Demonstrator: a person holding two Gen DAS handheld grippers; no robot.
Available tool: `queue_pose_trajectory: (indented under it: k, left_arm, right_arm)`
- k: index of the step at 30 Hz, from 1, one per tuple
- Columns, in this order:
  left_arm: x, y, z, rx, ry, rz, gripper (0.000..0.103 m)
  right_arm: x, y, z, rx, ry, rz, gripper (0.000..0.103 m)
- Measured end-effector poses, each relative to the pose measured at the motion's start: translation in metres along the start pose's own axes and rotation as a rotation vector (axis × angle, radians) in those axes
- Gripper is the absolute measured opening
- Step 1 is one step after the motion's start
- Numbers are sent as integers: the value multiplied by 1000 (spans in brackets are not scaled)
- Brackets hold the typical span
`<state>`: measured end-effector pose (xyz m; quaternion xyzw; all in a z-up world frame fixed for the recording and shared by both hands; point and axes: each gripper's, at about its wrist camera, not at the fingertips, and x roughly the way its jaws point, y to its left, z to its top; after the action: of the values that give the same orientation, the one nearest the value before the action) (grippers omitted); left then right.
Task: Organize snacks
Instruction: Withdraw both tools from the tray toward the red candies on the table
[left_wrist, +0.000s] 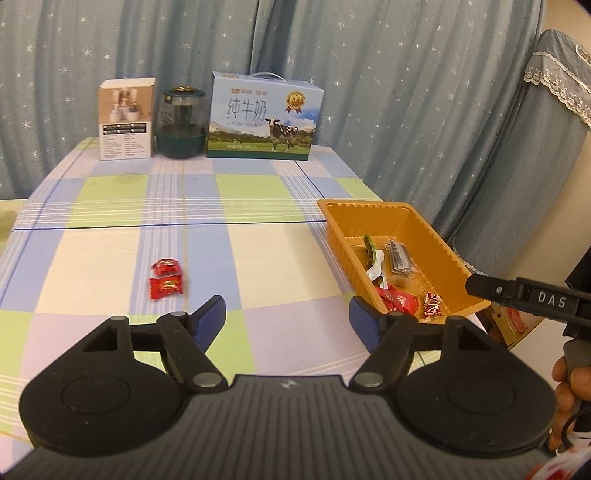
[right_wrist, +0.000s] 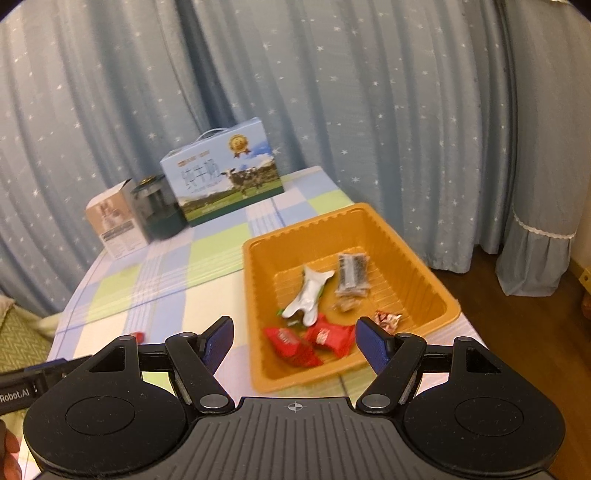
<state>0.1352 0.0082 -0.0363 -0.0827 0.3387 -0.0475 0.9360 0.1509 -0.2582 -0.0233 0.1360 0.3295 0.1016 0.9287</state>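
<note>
An orange plastic tray (left_wrist: 443, 236) (right_wrist: 258, 258) sits at the table's right edge and holds several wrapped snacks: red packets (right_wrist: 325, 336), a white wrapper (right_wrist: 308, 295), a clear dark packet (right_wrist: 352, 275) and a small red-white candy (right_wrist: 387, 319). Two red packets (left_wrist: 166, 282) lie on the checked cloth left of the tray. My left gripper (left_wrist: 287, 317) hangs open above the cloth between those packets and the tray, nothing between its blue pads. My right gripper (right_wrist: 293, 341) is open over the tray's near end, empty too.
At the table's far end stand a white carton (left_wrist: 126, 120), a dark green jar (left_wrist: 181, 123) and a blue milk box (left_wrist: 264, 116). Starred curtains hang behind. A covered piece of furniture (left_wrist: 554, 147) stands right of the table, with wooden floor (right_wrist: 517, 332) below.
</note>
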Motion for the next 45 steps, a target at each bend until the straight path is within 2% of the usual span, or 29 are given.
queue_pose_trajectory:
  k: [7, 14, 24, 37, 45]
  left_arm:
    - [-24, 22, -11, -17, -10, 44, 76]
    - [-31, 46, -19, -51, 2, 100, 77]
    - [-33, 60, -22, -73, 8, 123, 78]
    - [-22, 80, -21, -72, 27, 137, 79]
    - [2, 99, -14, 7, 54, 141, 79]
  right_arm:
    - [-3, 22, -13, -32, 24, 27, 73]
    - [3, 42, -23, -57, 55, 66, 73]
    - [9, 60, -29, -84, 66, 97, 73]
    - [27, 79, -33, -115, 85, 128, 73]
    - [49, 94, -33, -168, 97, 148, 73]
